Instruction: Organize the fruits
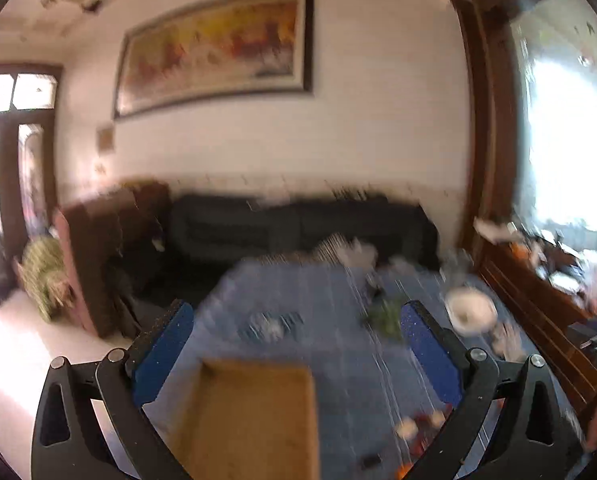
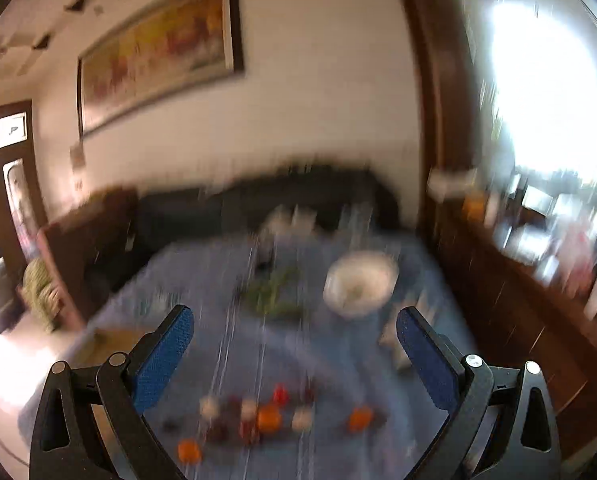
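Observation:
Both views are motion-blurred. Several small fruits lie on the blue tablecloth [image 2: 330,352] in the right wrist view: orange ones [image 2: 269,418], red ones [image 2: 280,394] and pale ones [image 2: 209,406]. My right gripper [image 2: 294,336] is open and empty, held above them. My left gripper [image 1: 297,330] is open and empty above a brown cardboard tray [image 1: 254,412]. A few of the fruits [image 1: 418,426] show at the lower right of the left wrist view.
A white bowl [image 2: 358,284] and a green leafy bunch [image 2: 274,292] sit further back on the table. A dark sofa [image 1: 298,224] stands behind the table. A wooden sideboard [image 1: 538,312] with clutter runs along the right. A brown cabinet [image 1: 98,248] stands at left.

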Demonstrator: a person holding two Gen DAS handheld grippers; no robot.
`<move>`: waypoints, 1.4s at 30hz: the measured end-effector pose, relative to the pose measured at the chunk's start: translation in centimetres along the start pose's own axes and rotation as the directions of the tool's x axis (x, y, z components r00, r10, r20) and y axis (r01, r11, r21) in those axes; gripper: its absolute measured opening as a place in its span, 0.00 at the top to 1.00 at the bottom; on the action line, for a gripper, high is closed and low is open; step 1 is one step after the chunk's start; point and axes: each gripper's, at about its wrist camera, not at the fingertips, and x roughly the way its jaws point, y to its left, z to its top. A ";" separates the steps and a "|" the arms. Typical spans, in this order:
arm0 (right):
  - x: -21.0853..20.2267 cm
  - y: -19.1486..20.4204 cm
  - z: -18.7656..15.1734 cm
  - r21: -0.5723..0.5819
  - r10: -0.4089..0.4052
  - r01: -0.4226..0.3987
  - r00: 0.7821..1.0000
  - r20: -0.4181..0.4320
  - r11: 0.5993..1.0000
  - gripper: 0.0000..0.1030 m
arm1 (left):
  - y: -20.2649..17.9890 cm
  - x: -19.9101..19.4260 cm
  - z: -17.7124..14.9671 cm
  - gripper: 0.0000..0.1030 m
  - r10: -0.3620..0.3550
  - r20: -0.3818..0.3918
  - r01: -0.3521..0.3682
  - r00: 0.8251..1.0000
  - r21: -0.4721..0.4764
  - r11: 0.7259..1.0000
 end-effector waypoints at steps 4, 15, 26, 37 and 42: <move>5.3 -2.7 -6.6 0.063 0.024 -0.013 0.983 -0.179 0.998 0.24 | -3.0 4.3 -6.9 0.00 -0.094 -0.176 0.094 0.980 -0.007 0.996; 9.2 -6.7 -12.7 0.048 0.007 0.009 0.947 -0.320 0.999 0.28 | -9.4 9.4 -17.2 0.42 -0.264 -0.471 0.297 0.842 -0.005 0.955; 13.2 -3.5 -12.4 0.019 0.082 -0.081 0.937 -0.340 0.997 0.40 | -10.7 11.0 -18.9 0.49 -0.268 -0.547 0.337 0.793 0.027 0.941; 15.7 -2.8 -12.5 0.018 0.067 -0.065 0.933 -0.354 0.998 0.49 | -12.3 13.1 -20.6 0.61 -0.274 -0.607 0.367 0.746 0.033 0.930; 17.1 -3.2 -12.9 0.042 0.061 -0.048 0.922 -0.383 0.998 0.52 | -12.0 13.0 -20.7 0.68 -0.274 -0.602 0.360 0.750 0.024 0.933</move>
